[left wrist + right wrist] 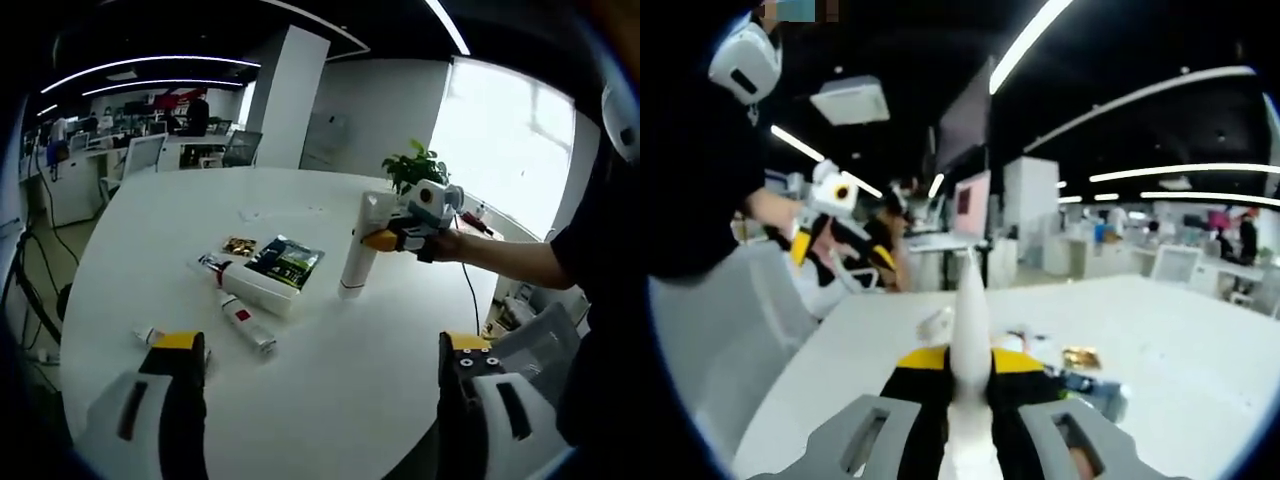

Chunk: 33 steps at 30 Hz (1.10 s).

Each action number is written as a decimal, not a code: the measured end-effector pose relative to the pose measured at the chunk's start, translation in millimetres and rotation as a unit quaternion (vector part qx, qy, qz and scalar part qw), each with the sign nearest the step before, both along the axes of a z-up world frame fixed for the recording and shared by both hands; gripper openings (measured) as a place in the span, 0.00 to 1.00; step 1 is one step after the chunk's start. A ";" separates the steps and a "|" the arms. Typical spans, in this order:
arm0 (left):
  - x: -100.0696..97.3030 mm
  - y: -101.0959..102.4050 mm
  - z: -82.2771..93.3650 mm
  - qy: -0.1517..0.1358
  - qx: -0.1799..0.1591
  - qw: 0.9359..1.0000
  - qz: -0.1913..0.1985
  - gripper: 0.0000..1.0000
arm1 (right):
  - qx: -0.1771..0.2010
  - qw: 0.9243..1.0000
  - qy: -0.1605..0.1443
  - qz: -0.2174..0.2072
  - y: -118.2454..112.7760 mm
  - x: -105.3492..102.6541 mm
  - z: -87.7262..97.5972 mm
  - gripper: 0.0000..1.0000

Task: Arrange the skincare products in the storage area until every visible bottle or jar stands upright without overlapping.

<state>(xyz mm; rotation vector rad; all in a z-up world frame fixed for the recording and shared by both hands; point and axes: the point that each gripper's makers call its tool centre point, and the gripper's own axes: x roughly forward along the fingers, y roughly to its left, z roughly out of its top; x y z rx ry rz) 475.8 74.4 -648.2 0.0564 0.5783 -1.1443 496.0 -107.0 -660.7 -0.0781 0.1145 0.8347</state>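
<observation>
A tall white tube [357,250] stands on its cap on the round white table [190,210], and my right gripper [392,239] is shut on its upper part. In the right gripper view the tube [970,320] rises between the yellow-tipped jaws of that gripper [970,362]. My left gripper [322,346] hangs wide open above the near table edge, holding nothing; it also appears at the left [840,250]. A white box [262,288] carries a dark green packet [285,262]. A white tube with a red label [245,325] lies flat beside it.
A small tube [150,336] lies by my left jaw, and a gold sachet [238,245] sits behind the box. A potted plant [414,166] stands at the far edge. Office desks and chairs [140,155] lie beyond the table. A person's arm [510,258] reaches in from the right.
</observation>
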 end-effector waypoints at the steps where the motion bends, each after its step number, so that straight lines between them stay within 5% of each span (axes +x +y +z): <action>1: -0.4 0.2 -0.3 0.000 0.001 1.000 0.000 0.91 | 0.001 1.000 0.000 0.000 0.4 0.2 -0.3 0.06; 25: -5.5 -12.0 -0.4 0.006 -0.002 1.000 -0.014 0.90 | -0.001 1.000 0.007 0.005 0.7 -5.4 -3.1 0.10; 28: -6.0 -12.1 0.1 0.005 -0.001 1.000 -0.016 0.90 | 0.026 1.000 -0.002 0.000 0.3 -4.4 7.8 0.10; 33: -6.0 -11.6 2.4 0.004 0.000 1.000 -0.015 0.90 | 0.011 1.000 0.012 -0.008 -0.7 -3.9 1.5 0.17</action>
